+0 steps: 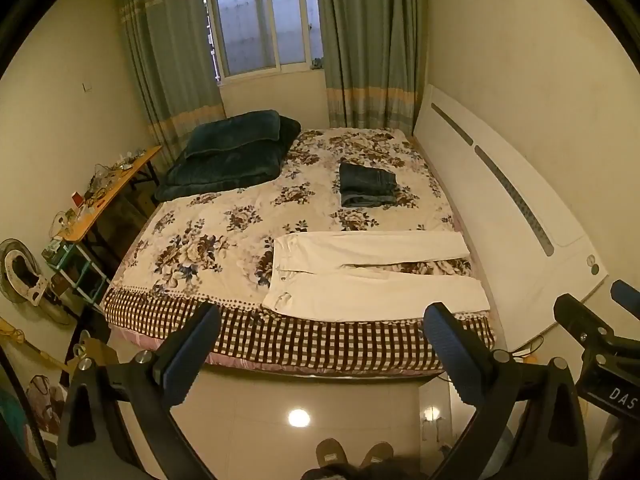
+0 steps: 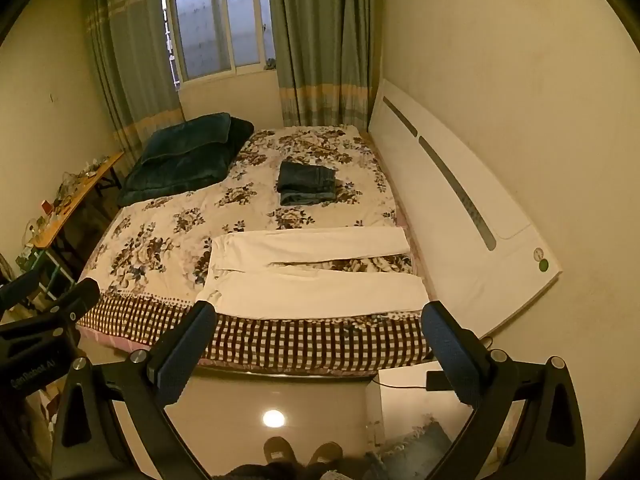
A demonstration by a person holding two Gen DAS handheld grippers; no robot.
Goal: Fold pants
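Note:
White pants [image 1: 372, 276] [image 2: 312, 272] lie flat near the bed's front edge, waistband to the left, both legs stretched right with a gap between them. My left gripper [image 1: 320, 320] hangs open over the floor in front of the bed, short of the pants, nothing between its blue pads [image 1: 188, 360]. My right gripper [image 2: 316, 320] is likewise open and empty, level with the bed's front edge. Each gripper shows at the side of the other's view: the right gripper [image 1: 592, 328] and the left gripper [image 2: 48, 312].
A folded dark jeans stack [image 1: 366, 184] [image 2: 306, 184] sits farther back on the floral bedspread [image 1: 224, 216]. A dark teal blanket [image 1: 232, 152] lies at the far left. A white headboard [image 1: 500, 200] leans along the right wall. A cluttered side table [image 1: 104, 192] stands left. The person's shoes [image 1: 352, 452] rest on the tiled floor.

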